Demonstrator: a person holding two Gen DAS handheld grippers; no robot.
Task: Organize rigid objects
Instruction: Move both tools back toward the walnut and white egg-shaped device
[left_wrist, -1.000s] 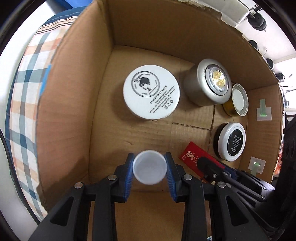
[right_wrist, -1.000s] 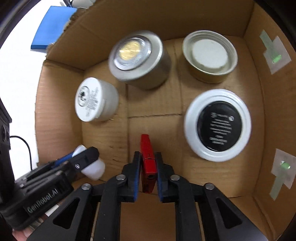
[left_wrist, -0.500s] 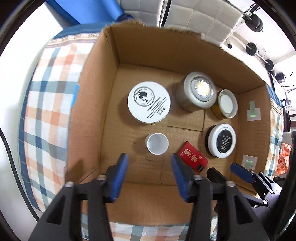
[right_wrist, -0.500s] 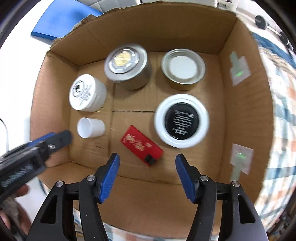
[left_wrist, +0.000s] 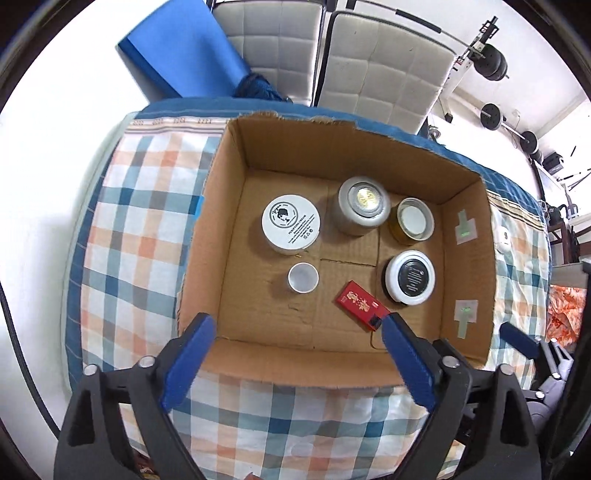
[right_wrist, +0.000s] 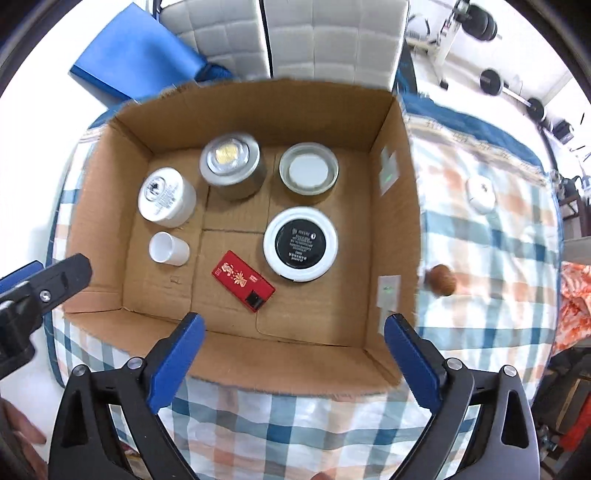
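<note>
An open cardboard box (left_wrist: 229, 354) (right_wrist: 391, 221) sits on a plaid cloth. Inside stand a small white cup (left_wrist: 303, 277) (right_wrist: 168, 248), a red flat box (left_wrist: 362, 304) (right_wrist: 243, 281), a white cream jar (left_wrist: 291, 223) (right_wrist: 166, 196), a silver tin (left_wrist: 364, 205) (right_wrist: 232, 164), a gold-sided jar (left_wrist: 413, 220) (right_wrist: 308, 172) and a black-and-white jar (left_wrist: 410, 277) (right_wrist: 300, 243). My left gripper (left_wrist: 295, 360) is open and empty above the box's near wall. My right gripper (right_wrist: 293, 360) is open and empty, also above the near wall.
On the plaid cloth (right_wrist: 498, 288) right of the box lie a brown round object (right_wrist: 441, 278) and a white round object (right_wrist: 480, 192) (left_wrist: 503, 236). White padded chairs (left_wrist: 373, 62) and a blue mat (left_wrist: 188, 55) stand behind the table.
Both grippers let go: the left released the white cup, the right released the red box. Both opened wide and pulled back up out of the box.
</note>
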